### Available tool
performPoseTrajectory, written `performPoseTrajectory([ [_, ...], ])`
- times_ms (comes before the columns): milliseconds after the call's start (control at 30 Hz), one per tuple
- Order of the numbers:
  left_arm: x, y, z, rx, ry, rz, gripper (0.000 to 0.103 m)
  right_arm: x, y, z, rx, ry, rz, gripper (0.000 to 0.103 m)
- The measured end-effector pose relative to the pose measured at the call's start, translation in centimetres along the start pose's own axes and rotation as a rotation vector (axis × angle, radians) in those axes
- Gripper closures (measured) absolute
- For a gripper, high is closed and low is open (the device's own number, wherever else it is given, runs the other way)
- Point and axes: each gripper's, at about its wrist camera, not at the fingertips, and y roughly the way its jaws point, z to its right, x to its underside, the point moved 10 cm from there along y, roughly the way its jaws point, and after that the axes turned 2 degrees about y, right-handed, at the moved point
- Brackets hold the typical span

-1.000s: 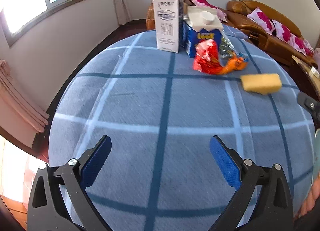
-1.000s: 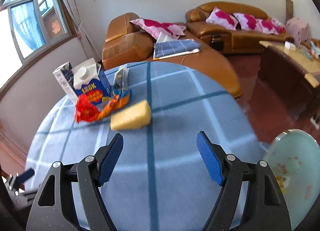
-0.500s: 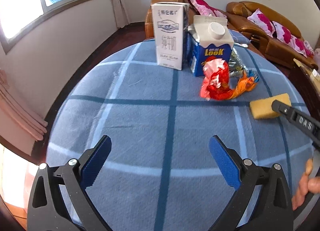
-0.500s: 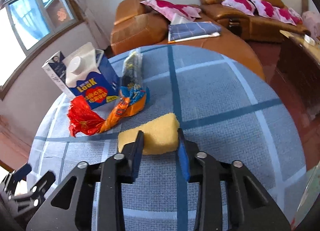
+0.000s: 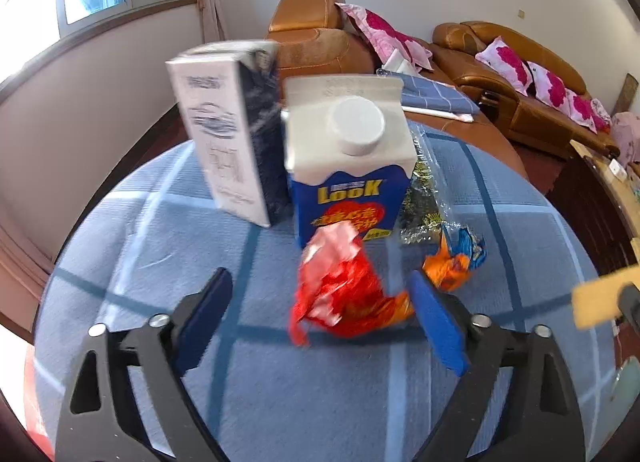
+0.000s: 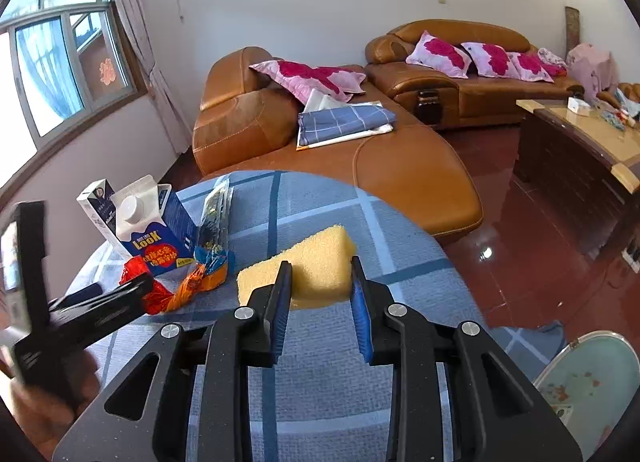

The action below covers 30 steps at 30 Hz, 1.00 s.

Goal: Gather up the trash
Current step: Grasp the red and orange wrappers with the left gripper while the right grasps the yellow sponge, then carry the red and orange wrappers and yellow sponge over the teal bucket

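Note:
My left gripper is open, its blue pads on either side of a crumpled red wrapper lying on the blue checked tablecloth. Behind it stand a blue LOOK carton and a white carton; an orange-blue wrapper and a clear wrapper lie to the right. My right gripper is shut on a yellow sponge and holds it above the table. The sponge also shows in the left wrist view. The red wrapper and LOOK carton show at left in the right wrist view.
A pale green plate with crumbs sits at the table's right edge. Brown leather sofas with pink pillows stand beyond the table. A wooden coffee table is at the right. A window is on the left wall.
My left gripper has moved forward to the red wrapper, which now lies between its open fingers. My right gripper, shut on the sponge half a second ago, has lifted it off the table.

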Motion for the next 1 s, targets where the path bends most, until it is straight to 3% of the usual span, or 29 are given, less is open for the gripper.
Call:
performPoseTrajectory([
  [67, 0.5, 1.4, 0.1, -0.001, -0.009, -0.042, 0.038, 0.4, 0.1, 0.1, -0.011, 0.002, -0.014, 0.074],
  [100, 0.9, 1.9, 0.1, 0.006, -0.016, -0.065, 0.055, 0.5, 0.1, -0.1, -0.013, 0.001, -0.015, 0.074],
  [133, 1.2, 2.2, -0.1, 0.011, -0.025, -0.074, 0.062, 0.7, 0.0, -0.2, -0.015, -0.001, -0.017, 0.074],
  [233, 1.6, 1.7, -0.5, 0.009, -0.025, -0.061, 0.071, 1.2, -0.5, -0.3, -0.02, 0.009, -0.015, 0.074],
  [433, 3.3, -2.0, -1.8, -0.009, -0.012, -0.031, 0.075, 2.2, -2.3, -0.7, -0.04, 0.029, -0.01, 0.074],
  [733, 8.2, -8.9, -4.1, -0.067, 0.015, 0.0, 0.074, 5.1, -6.1, -2.2, -0.048, 0.006, -0.005, 0.074],
  [1000, 12.4, -12.4, -4.7, -0.059, 0.0, -0.014, 0.074, 7.7, -9.4, -2.7, -0.058, -0.013, -0.004, 0.074],
])
